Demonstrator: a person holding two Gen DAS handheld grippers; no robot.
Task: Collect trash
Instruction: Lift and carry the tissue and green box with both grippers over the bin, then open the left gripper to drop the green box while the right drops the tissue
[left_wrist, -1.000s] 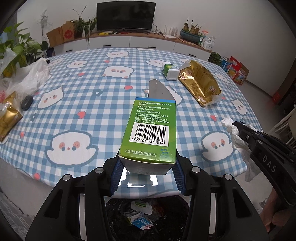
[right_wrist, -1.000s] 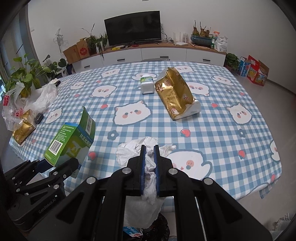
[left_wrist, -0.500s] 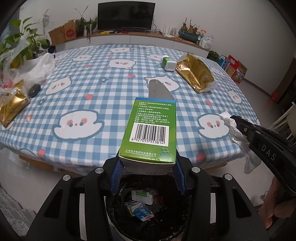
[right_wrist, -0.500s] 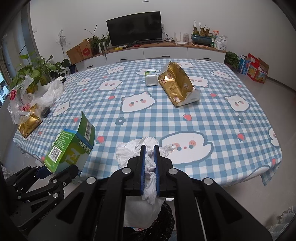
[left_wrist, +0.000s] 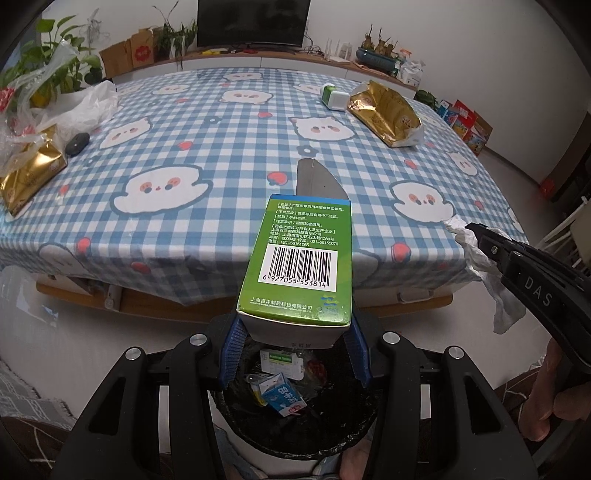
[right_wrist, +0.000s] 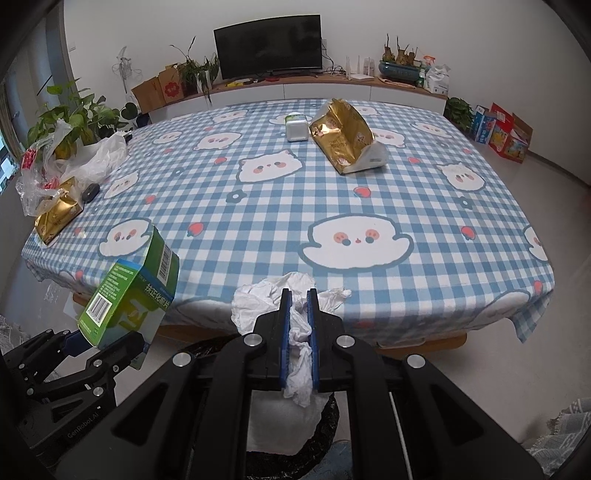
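While the tabletop (right_wrist: 258, 206) is only partly cleared, collection looks roughly midway. Left on it: large gold bag (right_wrist: 343, 138), small gold bag (right_wrist: 55, 218), white-green container (right_wrist: 296, 127). Black-lined trash bin (left_wrist: 295, 417) below the table edge already holds small cartons. Left gripper (left_wrist: 293, 354) is clamped on the green box (left_wrist: 299, 266), directly above the bin; right gripper (right_wrist: 298, 325), pinched on a crumpled tissue (right_wrist: 273, 299), hangs beside it. Neither dropped yet.

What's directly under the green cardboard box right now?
Under the green cardboard box is the black-lined trash bin, holding a white packet and blue-white carton; deeper contents are hidden.
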